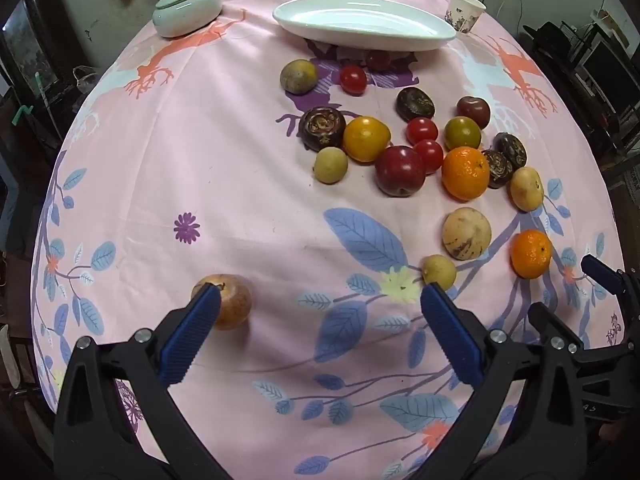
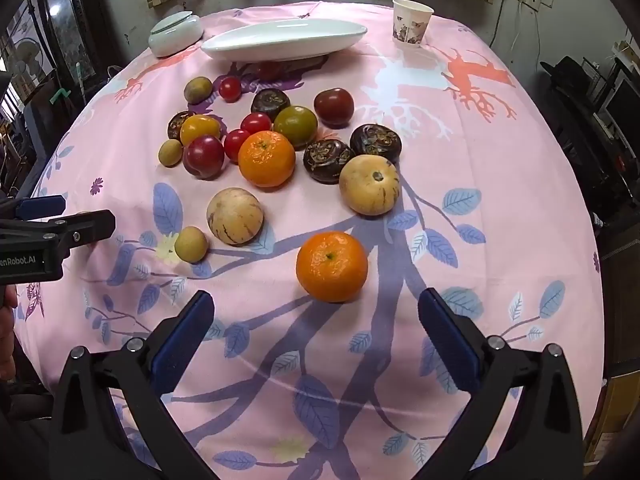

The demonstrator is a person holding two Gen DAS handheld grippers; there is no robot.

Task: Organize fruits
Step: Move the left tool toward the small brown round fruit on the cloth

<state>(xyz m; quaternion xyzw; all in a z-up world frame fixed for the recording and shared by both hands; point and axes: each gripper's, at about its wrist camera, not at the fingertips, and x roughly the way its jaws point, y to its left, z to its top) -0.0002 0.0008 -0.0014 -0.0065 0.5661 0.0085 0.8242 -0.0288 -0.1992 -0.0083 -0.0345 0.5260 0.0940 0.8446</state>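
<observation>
left gripper spread wide, nothing between its blue pads, hovering over the near part of the pink flowered table. right gripper likewise released and empty, tilted down at the cloth near the near edge.

scattered across the middle of the table, toward the right edge in the left wrist view: a cluster of fruits. large orange touching a dark red plum side and small red tomatoes. second orange alone, nearest the right gripper, just beyond its fingertips and apart from them. two pale striped round fruits and between that orange and the cluster. small yellowish fruit just beside the left striped one. dark ridged brown fruits behind, next to a green-yellow tomato.

lone reddish-brown fruit near the left near edge, partly hidden behind the left finger of the left gripper; contact cannot be told.

at the far edge: long white oval dish, empty, with a red tomato tucked under its rim. lidded pale green bowl at the far left corner, paper cup at the far right.
</observation>
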